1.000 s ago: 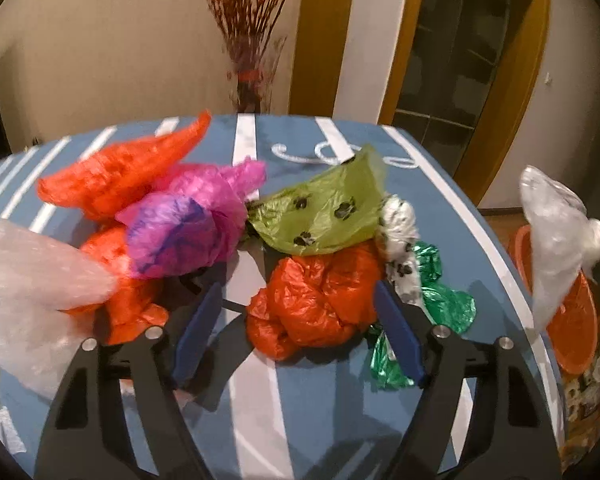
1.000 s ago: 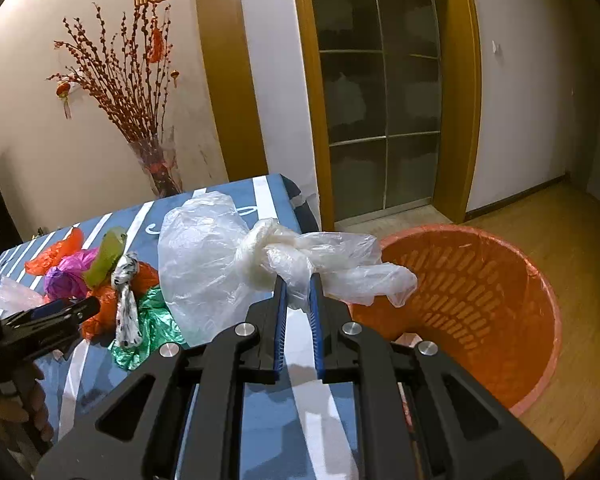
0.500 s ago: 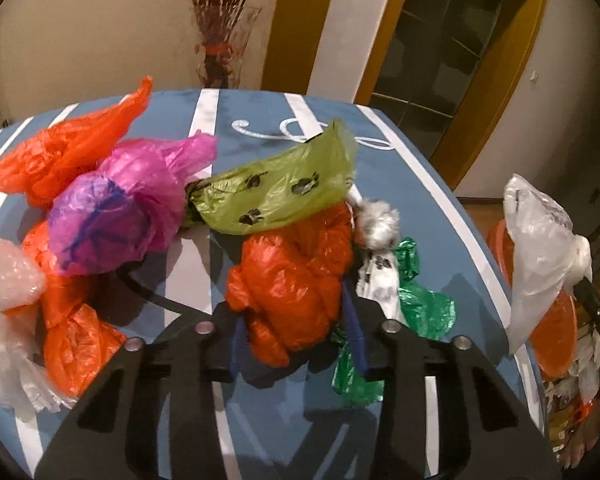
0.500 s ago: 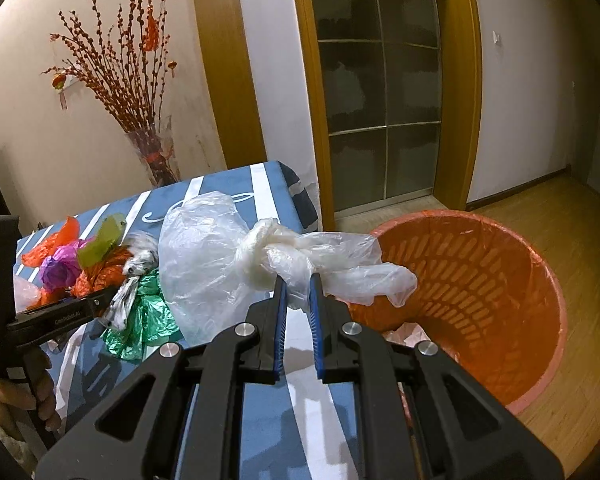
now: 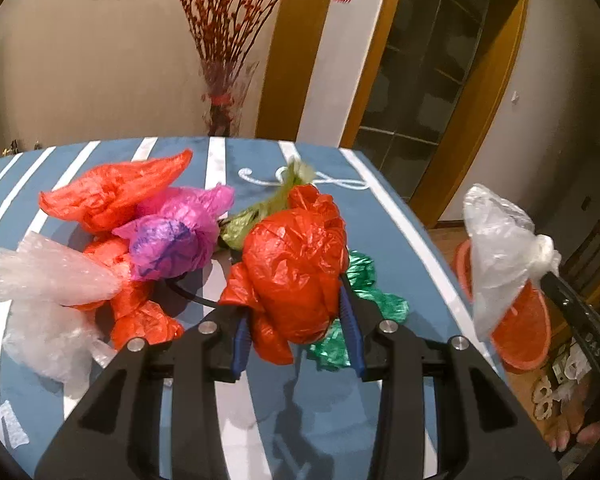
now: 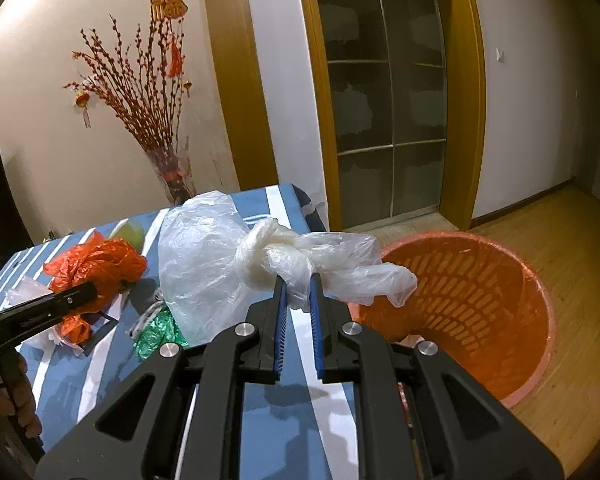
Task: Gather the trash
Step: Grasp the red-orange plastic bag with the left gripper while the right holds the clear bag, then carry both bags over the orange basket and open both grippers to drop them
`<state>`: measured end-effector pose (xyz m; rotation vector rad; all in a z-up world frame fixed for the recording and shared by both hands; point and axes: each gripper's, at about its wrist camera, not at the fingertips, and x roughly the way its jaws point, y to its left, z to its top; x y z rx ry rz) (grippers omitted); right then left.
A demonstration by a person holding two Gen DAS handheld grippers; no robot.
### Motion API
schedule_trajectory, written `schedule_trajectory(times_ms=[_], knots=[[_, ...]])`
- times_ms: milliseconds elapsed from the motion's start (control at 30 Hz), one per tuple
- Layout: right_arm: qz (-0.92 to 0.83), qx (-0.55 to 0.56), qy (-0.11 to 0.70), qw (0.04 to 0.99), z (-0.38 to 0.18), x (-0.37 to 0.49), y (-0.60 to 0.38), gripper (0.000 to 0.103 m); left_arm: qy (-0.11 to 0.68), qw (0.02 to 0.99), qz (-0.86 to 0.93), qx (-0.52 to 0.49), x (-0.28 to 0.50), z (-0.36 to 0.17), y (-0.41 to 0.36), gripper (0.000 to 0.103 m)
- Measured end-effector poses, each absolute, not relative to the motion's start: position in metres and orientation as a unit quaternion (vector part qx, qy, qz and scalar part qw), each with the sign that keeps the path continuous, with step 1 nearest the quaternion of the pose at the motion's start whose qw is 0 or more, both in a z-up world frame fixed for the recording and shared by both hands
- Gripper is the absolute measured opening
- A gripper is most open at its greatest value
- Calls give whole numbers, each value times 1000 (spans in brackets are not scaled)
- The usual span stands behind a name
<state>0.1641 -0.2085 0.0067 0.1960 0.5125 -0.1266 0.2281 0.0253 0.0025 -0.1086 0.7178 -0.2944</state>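
The red bag (image 5: 296,264) is clamped between the jaws of the left gripper (image 5: 296,320), which have just been closing, and is held above the table (image 5: 380,200); loose film could slip free. The clear bag (image 6: 220,264) is pinched at its knot by the right gripper (image 6: 296,296), beside the basket (image 6: 480,280); a short release could miss the rim.

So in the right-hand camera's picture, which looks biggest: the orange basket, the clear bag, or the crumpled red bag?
1. Orange basket
2. Clear bag, though it is nearer the camera, which flatters it
3. Crumpled red bag, farther off, so maybe larger than it looks
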Motion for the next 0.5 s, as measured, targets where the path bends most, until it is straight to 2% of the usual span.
schedule_trajectory(times_ms=[500], knots=[[-93,104,218,966,25,133,-238,11,312,929,-193,-39,197,42,-20,38]])
